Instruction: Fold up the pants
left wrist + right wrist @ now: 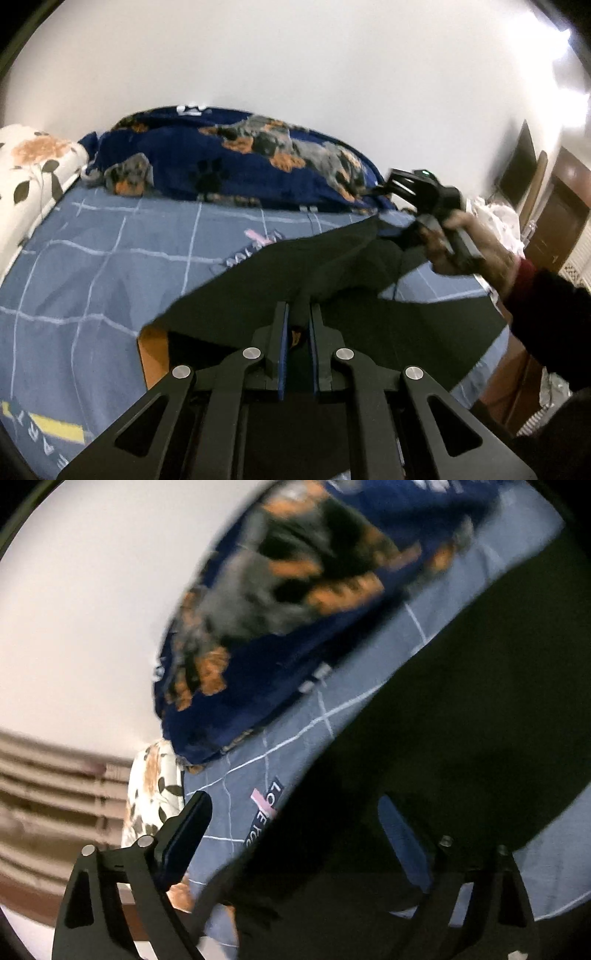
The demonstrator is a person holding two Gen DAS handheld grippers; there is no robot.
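Nearest the left wrist camera, the left tongs (299, 314) are seen drawn narrow, their blue-padded fingers (282, 332) pinched on a fold of the black pants (332, 325). The grip is judged to be taken at an edge so that this part can be kept fixed or lifted while the rest is arranged. One pair of pants is counted, spread dark across the near side of the bed (92, 258); an orange patch shows at the edge of the pants nearest the camera, though whether it is lining or something beneath cannot be told.

Beyond the left tongs, toward the far right end of the pants, the right tongs (397, 184) are held in the person's right hand (465, 247), raised above the cloth. In the right wrist view these tongs (295, 812) are seen spread wide, one finger over the blue grid sheet and the other over the black pants (443, 720); nothing is gripped between them. It is judged that they are placed there to take hold of that far end for folding. Two tongs are counted in all.

Farther from the pants, one navy blanket (229, 162) printed with dogs is heaped at the back of the bed against the white wall, and one floral pillow (33, 173) is seen at the bed's left corner.
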